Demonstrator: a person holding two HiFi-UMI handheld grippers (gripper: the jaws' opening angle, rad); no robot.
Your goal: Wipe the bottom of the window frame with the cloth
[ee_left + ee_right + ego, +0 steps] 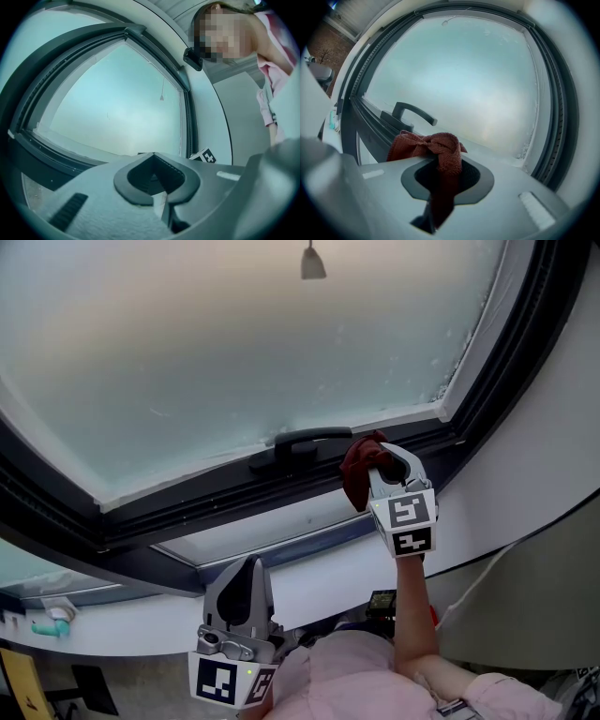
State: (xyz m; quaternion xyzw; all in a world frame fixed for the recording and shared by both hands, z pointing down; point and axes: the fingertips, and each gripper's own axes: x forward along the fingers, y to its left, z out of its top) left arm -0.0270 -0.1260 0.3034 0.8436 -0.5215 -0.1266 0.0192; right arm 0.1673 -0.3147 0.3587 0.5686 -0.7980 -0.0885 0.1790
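— at the bottom of the window frame [206, 498], just right of the handle [305, 439]: right tool [380, 463] clenched on cloth [359, 474], bunch pushed forward, i judge so it can rub the frame.
— cloth's look?
— dark red, woven, crumpled. left tool [246, 579] held low, jaws together, empty.

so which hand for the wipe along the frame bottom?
Right. The right tongs are shut on the cloth, up at the frame bottom beside the handle. The left tongs are shut, empty, and hang low, away from the frame.
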